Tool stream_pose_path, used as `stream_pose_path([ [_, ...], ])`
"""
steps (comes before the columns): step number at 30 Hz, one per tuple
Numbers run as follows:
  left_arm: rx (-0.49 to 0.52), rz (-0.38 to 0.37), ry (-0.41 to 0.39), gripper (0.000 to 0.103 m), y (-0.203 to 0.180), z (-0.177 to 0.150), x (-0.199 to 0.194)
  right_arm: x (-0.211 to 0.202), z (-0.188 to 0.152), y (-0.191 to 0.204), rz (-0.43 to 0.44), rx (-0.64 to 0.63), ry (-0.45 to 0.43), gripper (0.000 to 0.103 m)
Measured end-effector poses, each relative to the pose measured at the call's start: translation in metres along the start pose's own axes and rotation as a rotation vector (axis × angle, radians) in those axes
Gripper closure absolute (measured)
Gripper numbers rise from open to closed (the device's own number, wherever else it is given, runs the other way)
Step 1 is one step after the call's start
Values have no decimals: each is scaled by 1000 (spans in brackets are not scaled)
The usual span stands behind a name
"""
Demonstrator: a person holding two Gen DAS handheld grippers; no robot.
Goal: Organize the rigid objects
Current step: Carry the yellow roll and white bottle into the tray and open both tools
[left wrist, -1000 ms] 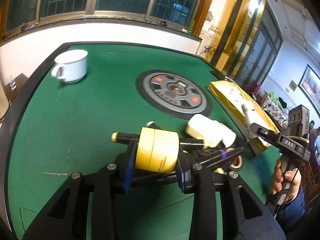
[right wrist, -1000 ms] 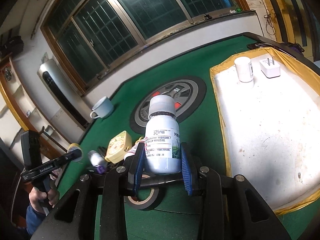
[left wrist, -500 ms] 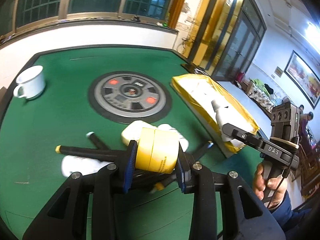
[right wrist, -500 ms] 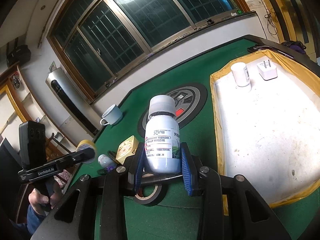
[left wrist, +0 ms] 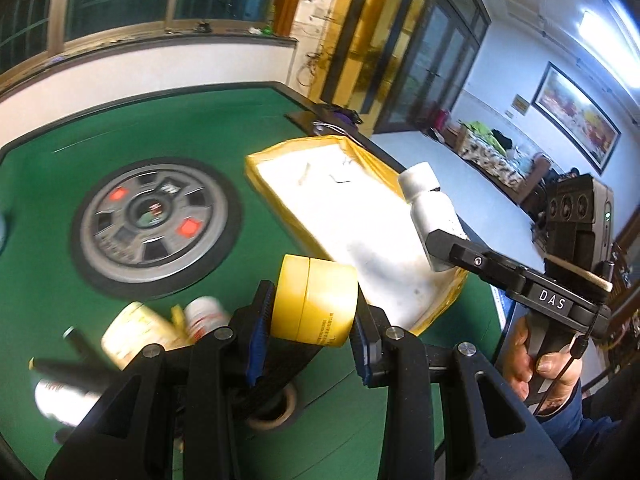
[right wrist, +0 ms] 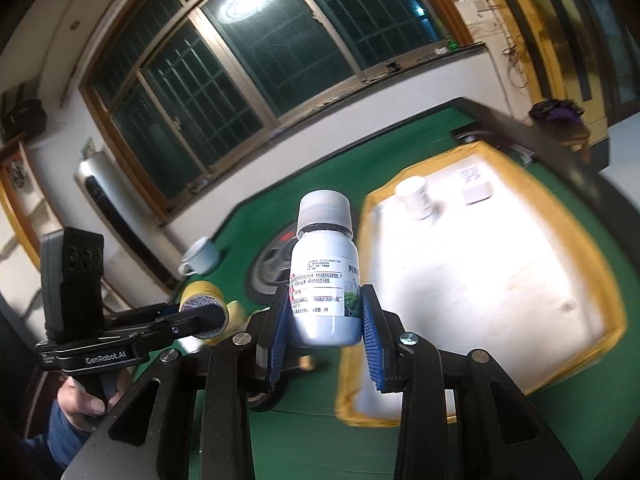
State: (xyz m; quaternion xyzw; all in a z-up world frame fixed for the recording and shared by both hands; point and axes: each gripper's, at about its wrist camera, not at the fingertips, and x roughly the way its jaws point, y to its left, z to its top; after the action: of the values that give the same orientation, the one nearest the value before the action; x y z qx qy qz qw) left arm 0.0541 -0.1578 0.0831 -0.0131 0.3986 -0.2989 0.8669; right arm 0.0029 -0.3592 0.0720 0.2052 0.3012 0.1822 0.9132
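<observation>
Yellow tape roll (left wrist: 314,302) sits clamped between the blue pads of the left gripper (left wrist: 308,340), jaws only partly spread, carried above the green table (left wrist: 224,136) near the corner of the yellow-rimmed tray (left wrist: 264,184). White bottle (right wrist: 325,280) stands upright in the right gripper (right wrist: 325,344) — squeezed at its lower body, cap up — just beside the tray's near edge, where a small white jar (right wrist: 416,198) and a plug adapter (right wrist: 476,188) already lie.
</observation>
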Motion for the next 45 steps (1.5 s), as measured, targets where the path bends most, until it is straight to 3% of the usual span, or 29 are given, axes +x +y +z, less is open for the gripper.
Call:
stream_pose_path([
  [8, 51, -19, 58, 71, -32, 28, 45, -6, 35, -26, -143, -2, 55, 73],
  [17, 47, -1, 166, 71, -44, 50, 109, 42, 66, -63, -190, 11, 288, 73],
  [23, -3, 20, 214, 71, -36, 55, 136, 81, 78, -71, -211, 14, 387, 73],
  [31, -35, 55, 242, 71, -25, 61, 153, 114, 84, -86, -270, 11, 453, 73],
  [45, -47, 77, 239, 71, -16, 61, 149, 130, 92, -91, -283, 39, 460, 73],
])
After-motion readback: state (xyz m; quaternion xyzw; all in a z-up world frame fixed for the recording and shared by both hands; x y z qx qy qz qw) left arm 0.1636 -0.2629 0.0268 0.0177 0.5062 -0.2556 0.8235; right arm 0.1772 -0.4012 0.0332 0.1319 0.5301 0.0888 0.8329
